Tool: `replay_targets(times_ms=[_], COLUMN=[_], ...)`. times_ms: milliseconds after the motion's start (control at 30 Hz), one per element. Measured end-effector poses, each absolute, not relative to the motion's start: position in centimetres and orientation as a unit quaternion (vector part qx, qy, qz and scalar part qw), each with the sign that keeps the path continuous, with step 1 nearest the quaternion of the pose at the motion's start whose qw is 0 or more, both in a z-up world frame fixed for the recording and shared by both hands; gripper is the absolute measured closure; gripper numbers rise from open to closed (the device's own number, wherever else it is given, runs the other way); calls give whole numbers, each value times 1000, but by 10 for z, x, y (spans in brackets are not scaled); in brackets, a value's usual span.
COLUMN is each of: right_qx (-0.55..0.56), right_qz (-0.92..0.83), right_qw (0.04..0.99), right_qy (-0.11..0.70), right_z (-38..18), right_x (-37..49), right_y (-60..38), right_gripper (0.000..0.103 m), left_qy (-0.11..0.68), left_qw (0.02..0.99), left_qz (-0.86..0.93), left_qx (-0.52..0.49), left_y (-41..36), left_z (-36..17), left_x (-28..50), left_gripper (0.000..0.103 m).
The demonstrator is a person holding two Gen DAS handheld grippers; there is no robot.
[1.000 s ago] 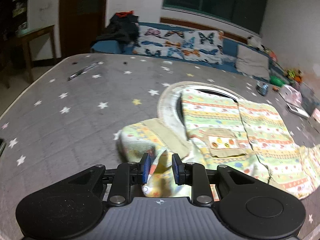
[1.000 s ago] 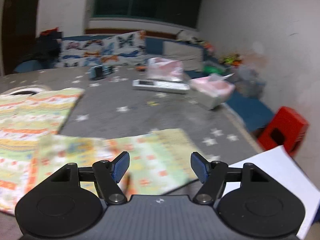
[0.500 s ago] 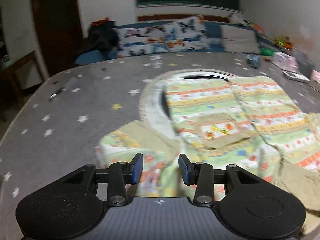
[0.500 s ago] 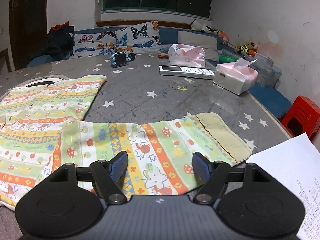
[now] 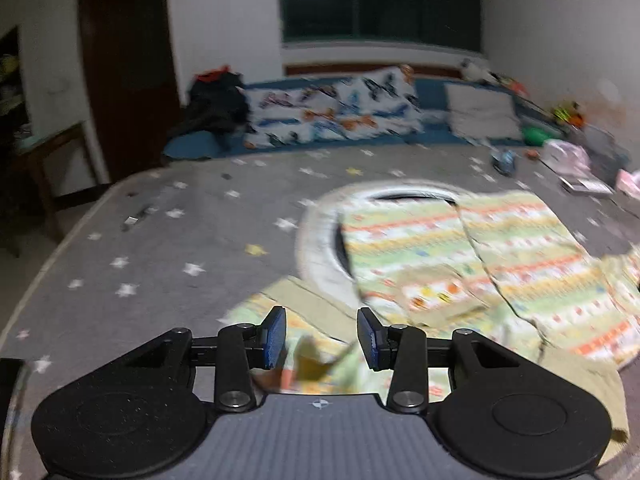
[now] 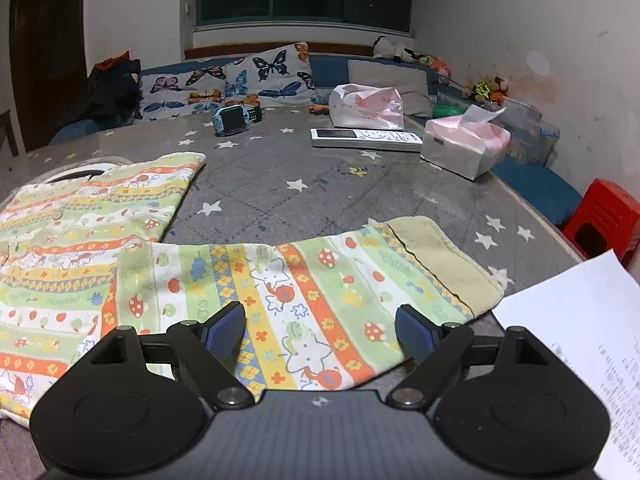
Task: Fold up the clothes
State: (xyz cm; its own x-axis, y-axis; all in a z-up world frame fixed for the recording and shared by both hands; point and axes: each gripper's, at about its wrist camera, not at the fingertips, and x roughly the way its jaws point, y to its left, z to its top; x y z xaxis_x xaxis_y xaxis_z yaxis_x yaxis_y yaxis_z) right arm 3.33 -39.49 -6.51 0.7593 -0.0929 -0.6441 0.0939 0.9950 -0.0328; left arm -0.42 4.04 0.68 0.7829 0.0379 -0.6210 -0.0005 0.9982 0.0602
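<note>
Across the lower half of the right wrist frame lay the patterned garment (image 6: pixel 168 280), spread flat on the grey star-print mattress (image 6: pixel 304 176), one sleeve with a beige cuff (image 6: pixel 444 264) stretching toward the right edge. Over that sleeve stood the right gripper (image 6: pixel 321 330), its jaws wide and opening further, the cloth below them but clear of both pads. At the lower right sat a printed sheet of paper (image 6: pixel 572 320), just beside the cuff. Farther up the frame were a white remote (image 6: pixel 366 138), a tissue pack (image 6: pixel 466 146) and a blue watch (image 6: pixel 232 120).

Low in the blurred left wrist frame, the left gripper (image 5: pixel 321 344) stood partly open above the garment's (image 5: pixel 452 264) crumpled other sleeve (image 5: pixel 304 344); a fold of cloth rose between the pads, touching neither. A pale ring (image 5: pixel 320 240) showed from under the garment's upper edge.
</note>
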Motion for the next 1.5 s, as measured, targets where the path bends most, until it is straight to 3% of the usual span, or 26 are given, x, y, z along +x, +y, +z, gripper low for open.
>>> replay_targets(times_ms=[500,567,633,700,1133,1500], right_qx=[12,12,12,12,12,9], right_qz=[-53,-53,-54,-55,-57,-64], right_qw=[939,939,939,938,937,935], right_qy=[341,341,341,341,343,348], right_z=[-67,-67,-67,-67,-67,-67], right_x=[31,31,31,31,32,34], right_y=[-395,-395,-395,-395,-394,-391], right_gripper=[12,12,12,11,11,10], left_qy=[373,368,366,361,257,296], left_qw=[925,927,929,932,953,929], left_qz=[-10,-15,-16,-21,106,184], left_qx=[66,67,56,36,-124,-129], left_y=[27,29,32,38,157,202], left_z=[-38,-39,-38,-35,26,-16], left_x=[36,38,39,40,-21,-35], left_gripper=[64,68,87,97,99,99])
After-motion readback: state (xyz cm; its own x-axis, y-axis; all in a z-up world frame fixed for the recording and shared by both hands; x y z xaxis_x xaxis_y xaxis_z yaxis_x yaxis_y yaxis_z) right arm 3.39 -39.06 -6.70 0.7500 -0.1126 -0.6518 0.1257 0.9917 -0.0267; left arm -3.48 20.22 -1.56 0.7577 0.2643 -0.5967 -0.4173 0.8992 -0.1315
